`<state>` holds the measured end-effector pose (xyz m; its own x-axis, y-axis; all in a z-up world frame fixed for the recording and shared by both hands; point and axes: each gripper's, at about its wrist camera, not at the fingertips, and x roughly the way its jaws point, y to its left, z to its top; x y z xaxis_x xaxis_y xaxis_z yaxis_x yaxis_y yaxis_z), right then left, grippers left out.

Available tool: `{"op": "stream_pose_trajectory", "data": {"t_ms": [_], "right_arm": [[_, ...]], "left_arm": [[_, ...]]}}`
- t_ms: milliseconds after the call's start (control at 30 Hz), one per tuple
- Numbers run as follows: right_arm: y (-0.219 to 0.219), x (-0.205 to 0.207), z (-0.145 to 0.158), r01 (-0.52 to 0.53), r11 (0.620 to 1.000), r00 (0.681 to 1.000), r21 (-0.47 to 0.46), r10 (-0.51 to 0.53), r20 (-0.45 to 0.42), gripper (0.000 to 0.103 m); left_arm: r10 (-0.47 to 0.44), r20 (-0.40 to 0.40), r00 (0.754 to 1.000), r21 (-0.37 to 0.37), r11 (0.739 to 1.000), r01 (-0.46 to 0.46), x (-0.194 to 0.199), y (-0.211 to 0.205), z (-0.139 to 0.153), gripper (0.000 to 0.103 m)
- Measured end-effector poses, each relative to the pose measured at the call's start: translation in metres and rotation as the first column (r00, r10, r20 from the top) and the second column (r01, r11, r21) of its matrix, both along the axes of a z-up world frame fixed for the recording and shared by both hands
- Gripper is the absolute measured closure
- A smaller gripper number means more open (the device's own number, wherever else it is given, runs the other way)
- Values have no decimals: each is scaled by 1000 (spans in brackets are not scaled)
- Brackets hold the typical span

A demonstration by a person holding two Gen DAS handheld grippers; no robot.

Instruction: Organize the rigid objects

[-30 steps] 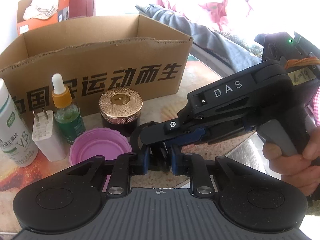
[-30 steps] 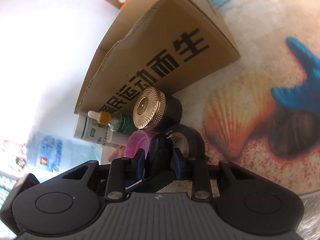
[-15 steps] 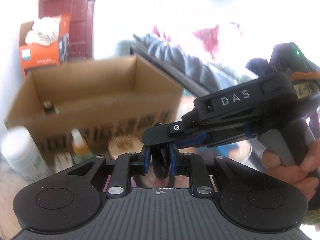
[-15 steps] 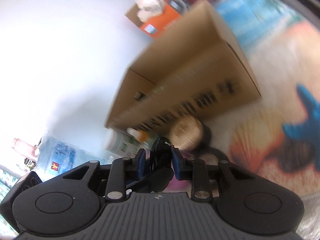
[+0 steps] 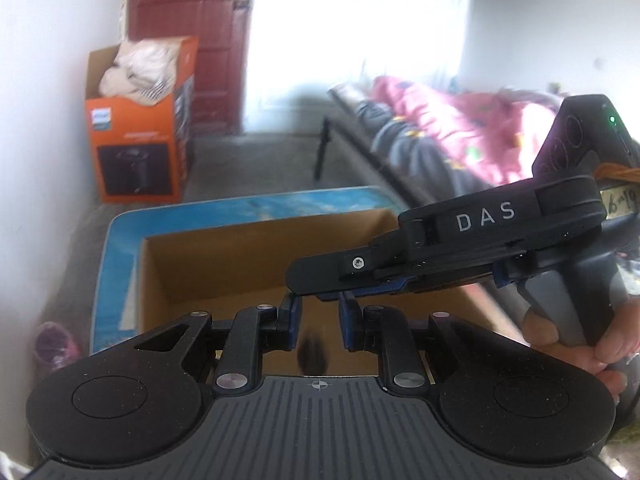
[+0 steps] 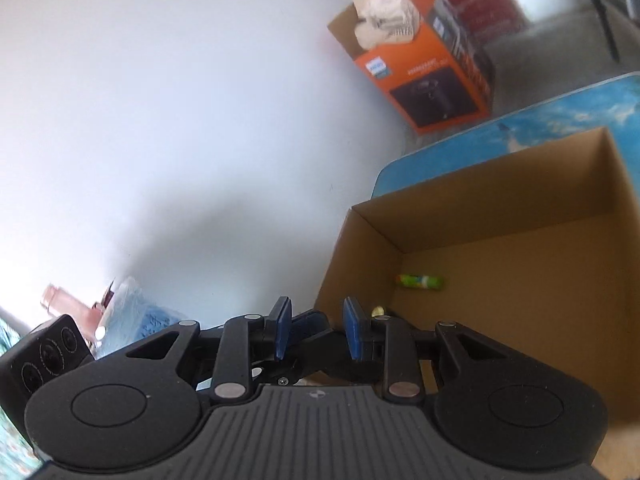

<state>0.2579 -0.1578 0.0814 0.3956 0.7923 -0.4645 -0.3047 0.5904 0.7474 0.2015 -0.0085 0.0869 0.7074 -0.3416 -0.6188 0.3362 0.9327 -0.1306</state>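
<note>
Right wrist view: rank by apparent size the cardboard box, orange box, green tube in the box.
1. cardboard box, largest, though it is nearest the camera.
2. orange box, smaller in frame but farther off, so true size is unsure.
3. green tube, smallest.

Bright daylight pours in from a doorway at the back, so white that nothing shows inside it. The bed near it looks soft and smeared. The white wall glows pale with one big gray shadow low down. Straight edges bend near the picture rims, and the corners go dark. A small dark blur sits low in the middle.
</note>
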Motion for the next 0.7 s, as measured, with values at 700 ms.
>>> {"op": "stream_pose_trajectory", "data": {"t_ms": [700], "right_arm": [[0,49,-21,0,999,998,-35,-2,-61,73]], "left_arm": [[26,-42,999,121,992,-21,38,26,-10,75]]}}
